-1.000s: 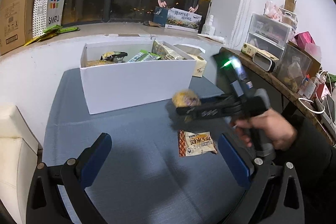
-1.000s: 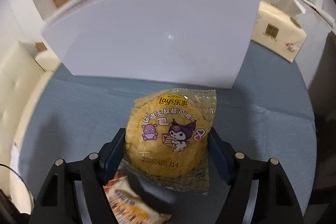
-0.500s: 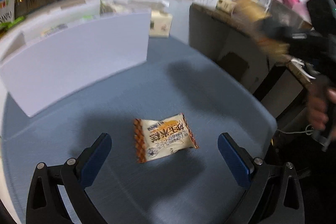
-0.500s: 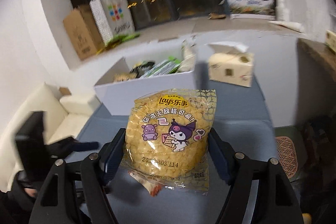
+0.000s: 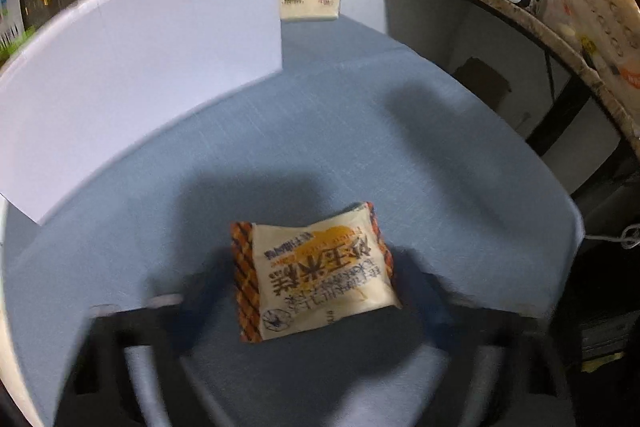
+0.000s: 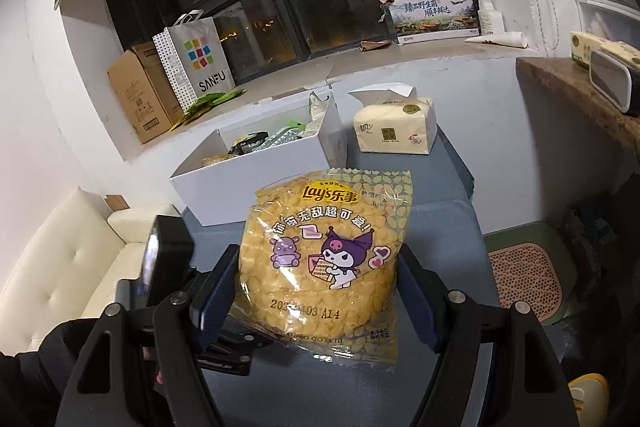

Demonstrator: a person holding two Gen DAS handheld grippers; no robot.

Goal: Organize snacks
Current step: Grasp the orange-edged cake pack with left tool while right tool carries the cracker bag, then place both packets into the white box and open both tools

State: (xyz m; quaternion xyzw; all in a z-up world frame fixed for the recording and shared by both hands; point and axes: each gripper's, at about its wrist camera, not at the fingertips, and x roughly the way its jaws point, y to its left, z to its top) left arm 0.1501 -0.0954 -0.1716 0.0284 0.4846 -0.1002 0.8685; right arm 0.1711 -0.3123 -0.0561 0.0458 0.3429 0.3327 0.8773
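A cream and orange snack packet point(image 5: 316, 271) lies flat on the blue table point(image 5: 400, 167). My left gripper point(image 5: 316, 293) is low over it, blurred, its jaws closing with the packet between them; the packet does not look squeezed. My right gripper point(image 6: 320, 287) is shut on a yellow Lay's bag point(image 6: 324, 259) and holds it upright above the table. The white box point(image 6: 256, 183) stands behind it with several snacks inside. In the left wrist view only the white box's point(image 5: 140, 67) blank wall shows.
A tissue pack point(image 6: 394, 131) stands right of the box. A wooden shelf point(image 5: 520, 15) with containers runs along the right, past the table's edge. A cream sofa point(image 6: 60, 275) is on the left. A paper bag point(image 6: 196, 63) and cardboard box point(image 6: 136, 95) sit on the sill.
My left gripper came down over the snack packet and its jaws narrowed around it. My right gripper rose and drew back from the box, still holding the Lay's bag.
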